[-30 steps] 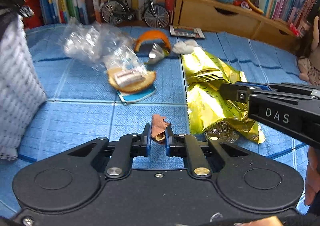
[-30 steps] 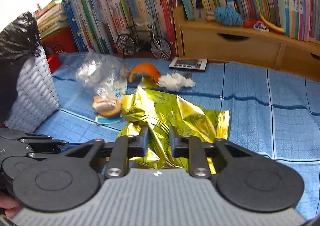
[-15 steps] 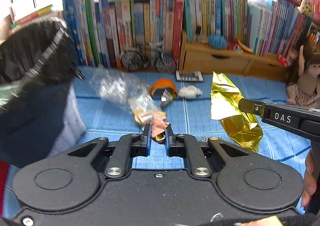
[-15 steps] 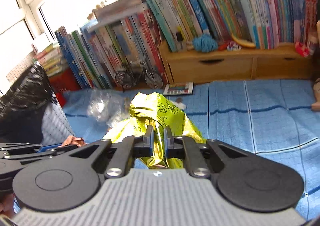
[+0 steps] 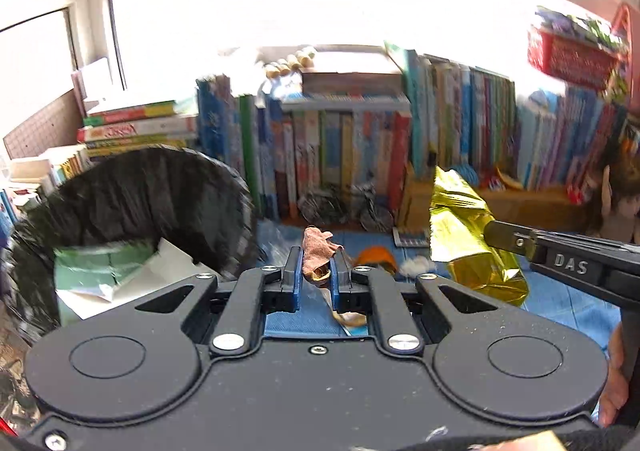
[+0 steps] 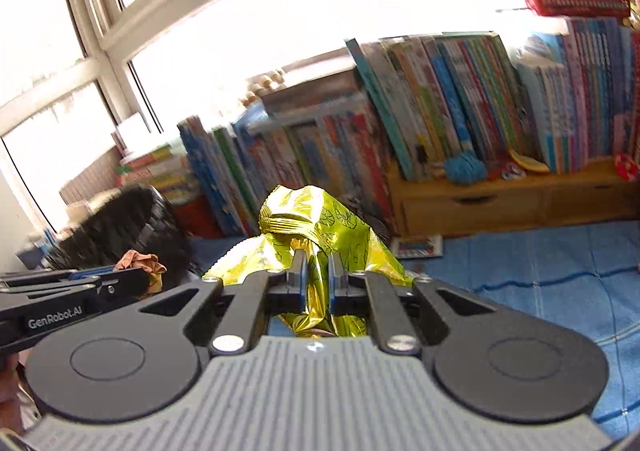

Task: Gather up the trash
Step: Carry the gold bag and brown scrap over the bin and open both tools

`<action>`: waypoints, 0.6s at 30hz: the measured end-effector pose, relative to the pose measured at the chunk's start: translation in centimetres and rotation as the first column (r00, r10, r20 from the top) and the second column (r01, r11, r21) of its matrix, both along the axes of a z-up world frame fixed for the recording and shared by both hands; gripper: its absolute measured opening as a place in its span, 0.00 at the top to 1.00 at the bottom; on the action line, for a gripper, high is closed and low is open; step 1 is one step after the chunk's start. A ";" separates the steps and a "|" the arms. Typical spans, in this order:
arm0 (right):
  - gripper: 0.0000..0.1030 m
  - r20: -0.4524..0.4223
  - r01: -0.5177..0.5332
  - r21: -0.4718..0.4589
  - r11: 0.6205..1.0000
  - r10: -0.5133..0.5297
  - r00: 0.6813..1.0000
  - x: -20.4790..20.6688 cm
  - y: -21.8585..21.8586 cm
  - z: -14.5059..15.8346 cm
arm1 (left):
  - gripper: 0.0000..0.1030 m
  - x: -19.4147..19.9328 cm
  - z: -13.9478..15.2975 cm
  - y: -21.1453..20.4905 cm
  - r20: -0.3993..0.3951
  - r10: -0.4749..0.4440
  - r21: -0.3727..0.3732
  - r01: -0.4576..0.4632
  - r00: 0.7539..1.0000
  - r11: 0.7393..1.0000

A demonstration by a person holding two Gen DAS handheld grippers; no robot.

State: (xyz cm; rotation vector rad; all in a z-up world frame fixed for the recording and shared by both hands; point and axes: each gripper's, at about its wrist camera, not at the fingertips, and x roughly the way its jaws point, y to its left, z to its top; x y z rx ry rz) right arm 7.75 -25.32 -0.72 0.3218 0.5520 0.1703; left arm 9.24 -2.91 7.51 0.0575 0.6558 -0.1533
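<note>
Both grippers lifted off blue mat: left gripper (image 5: 316, 271) carries brown scrap (image 5: 317, 251), right gripper (image 6: 317, 275) carries gold wrapper (image 6: 320, 227); black-lined bin (image 5: 152, 195) now at 10 o'clock.

bright window (image 5: 280, 11) glare above a far row of books (image 6: 460, 103), wooden drawer unit (image 6: 500, 203) below, blue checked cloth (image 6: 540, 271) near right

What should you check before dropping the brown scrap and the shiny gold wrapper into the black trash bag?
1. Left gripper pinching the brown scrap: ok.
2. Right gripper pinching the gold wrapper: ok.
3. Both pieces lifted off the blue mat: ok.
4. Trash bag mouth open: ok, paper already inside.
5. Scrap over the bag opening: not ok, the bag is off to the left.
6. Room left in the bag: cannot tell.
</note>
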 end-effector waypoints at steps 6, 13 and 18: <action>0.87 0.036 -0.007 0.085 0.996 0.004 0.999 1.2 1.6 3.5 | 0.88 1.0 3.1 4.3 0.058 0.039 -0.034 -0.037 0.998 0.999; 0.87 0.073 -0.059 0.204 0.977 0.045 0.996 3.9 5.3 7.5 | 0.88 3.3 5.2 10.4 0.094 0.106 -0.045 -0.103 0.990 0.994; 0.87 0.109 -0.121 0.248 0.961 0.096 0.989 6.1 9.4 10.2 | 0.88 5.3 5.3 13.9 0.089 0.139 -0.027 -0.138 0.986 0.990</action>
